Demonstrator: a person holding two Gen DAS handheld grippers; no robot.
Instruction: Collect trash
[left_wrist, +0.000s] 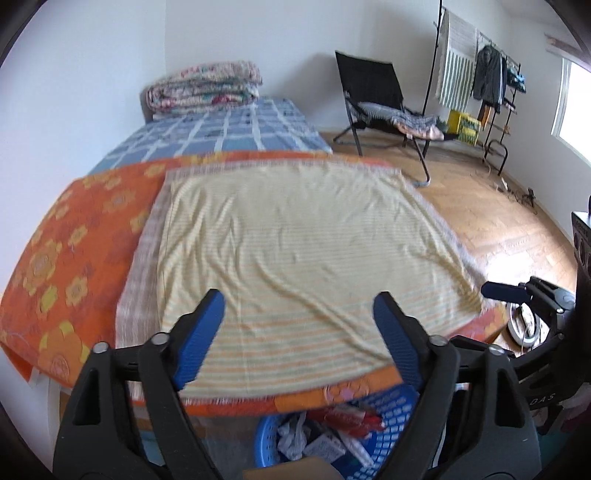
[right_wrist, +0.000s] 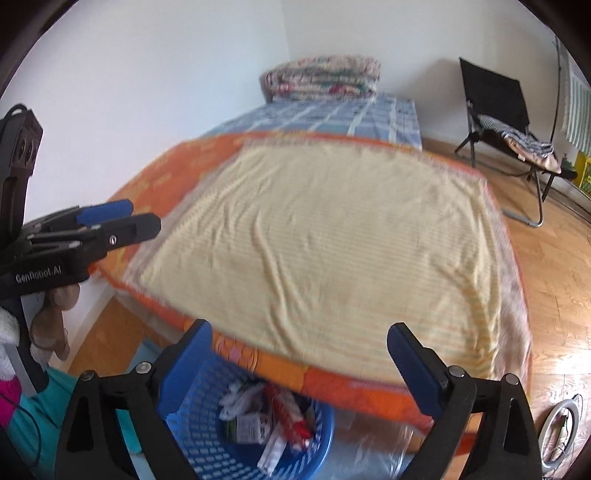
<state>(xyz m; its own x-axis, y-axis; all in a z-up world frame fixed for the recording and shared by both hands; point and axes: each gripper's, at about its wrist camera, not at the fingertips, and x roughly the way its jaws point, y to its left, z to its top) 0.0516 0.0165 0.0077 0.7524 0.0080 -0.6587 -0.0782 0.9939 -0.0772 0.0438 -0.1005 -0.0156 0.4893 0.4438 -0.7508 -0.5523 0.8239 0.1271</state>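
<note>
A blue plastic basket (left_wrist: 397, 413) stands on the floor at the near end of the bed and holds trash (left_wrist: 332, 432): crumpled white paper, a red wrapper and small cartons. It also shows in the right wrist view (right_wrist: 195, 435) with the trash (right_wrist: 269, 424) inside. My left gripper (left_wrist: 299, 317) is open and empty above the bed's near edge, over the basket. My right gripper (right_wrist: 299, 350) is open and empty, also above the basket. The left gripper also shows from the side at the left of the right wrist view (right_wrist: 122, 218).
A yellow striped cloth (left_wrist: 295, 240) lies on an orange flowered cover (left_wrist: 66, 251) on the bed. Folded quilts (left_wrist: 203, 85) sit at the bed's far end. A black folding chair (left_wrist: 373, 99) and a clothes rack (left_wrist: 476, 81) stand on the wooden floor (left_wrist: 509, 221) to the right.
</note>
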